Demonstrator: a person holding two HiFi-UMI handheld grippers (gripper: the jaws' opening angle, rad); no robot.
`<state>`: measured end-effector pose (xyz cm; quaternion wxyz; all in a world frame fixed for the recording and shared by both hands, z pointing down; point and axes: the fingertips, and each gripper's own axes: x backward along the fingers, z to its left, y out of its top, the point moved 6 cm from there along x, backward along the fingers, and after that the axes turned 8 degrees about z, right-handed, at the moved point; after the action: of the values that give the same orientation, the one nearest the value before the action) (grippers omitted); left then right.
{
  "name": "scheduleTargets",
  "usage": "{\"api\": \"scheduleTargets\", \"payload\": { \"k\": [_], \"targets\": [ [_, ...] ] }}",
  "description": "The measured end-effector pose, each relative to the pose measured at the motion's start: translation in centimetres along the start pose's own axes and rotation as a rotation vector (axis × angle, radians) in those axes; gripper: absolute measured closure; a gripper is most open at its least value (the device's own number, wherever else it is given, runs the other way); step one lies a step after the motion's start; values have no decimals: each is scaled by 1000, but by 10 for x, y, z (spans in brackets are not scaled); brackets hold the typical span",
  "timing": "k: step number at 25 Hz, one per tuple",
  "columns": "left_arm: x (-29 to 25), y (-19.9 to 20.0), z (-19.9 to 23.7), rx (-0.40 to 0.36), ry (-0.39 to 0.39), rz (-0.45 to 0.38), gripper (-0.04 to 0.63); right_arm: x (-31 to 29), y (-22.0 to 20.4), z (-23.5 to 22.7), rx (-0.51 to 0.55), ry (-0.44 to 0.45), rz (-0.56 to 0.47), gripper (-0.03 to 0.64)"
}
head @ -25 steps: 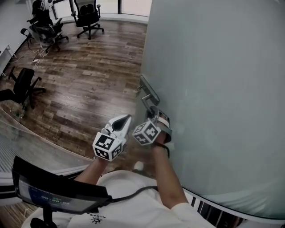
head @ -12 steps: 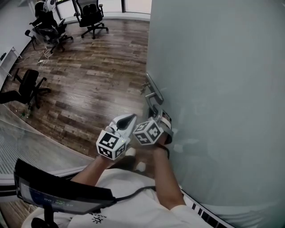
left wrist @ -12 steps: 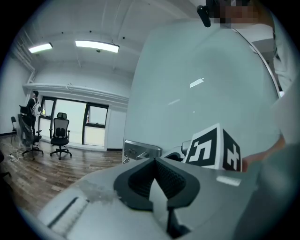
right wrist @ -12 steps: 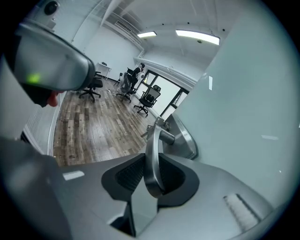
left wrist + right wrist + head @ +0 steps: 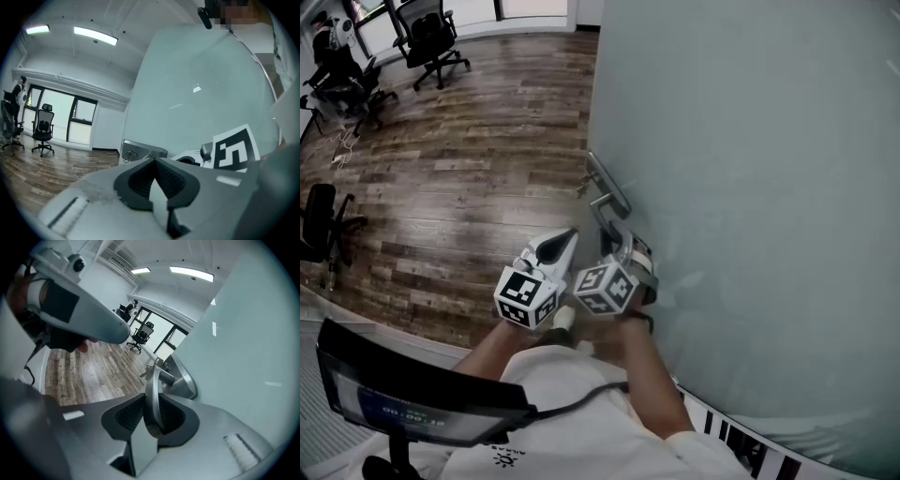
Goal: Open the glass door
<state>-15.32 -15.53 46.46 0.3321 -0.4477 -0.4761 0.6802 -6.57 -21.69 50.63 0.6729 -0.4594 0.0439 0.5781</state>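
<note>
1. While my right gripper (image 5: 151,412) has its jaws closed narrowly on the lever of the door handle (image 5: 153,376), a pad presses each side of the metal bar; the grip is made.
2. My left gripper (image 5: 153,163) has its jaws together on nothing; it hangs just beside the right one, near the handle plate (image 5: 140,150).
3. Beyond them, the glass door (image 5: 750,187) shows its free edge against the wooden floor (image 5: 469,187), no frame beside it; I judge it part-open, with more swing left.
</note>
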Motion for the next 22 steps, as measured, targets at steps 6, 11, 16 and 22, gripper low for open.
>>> {"api": "scheduleTargets", "payload": {
  "k": [6, 11, 16, 22],
  "targets": [
    [-36, 9, 11, -13, -83, 2, 591, -12, -13, -23, -32, -27, 32, 525],
    [-41, 10, 10, -37, -158, -5, 591, -9, -21, -27, -64, -71, 36, 522],
    [-98, 22, 8, -54, -244, 27, 591, -42, -38, -73, -102, -83, 52, 520],
    [-121, 28, -7, -82, -331, 38, 591, -52, -51, -96, -134, -126, 82, 520]
  ]
}}
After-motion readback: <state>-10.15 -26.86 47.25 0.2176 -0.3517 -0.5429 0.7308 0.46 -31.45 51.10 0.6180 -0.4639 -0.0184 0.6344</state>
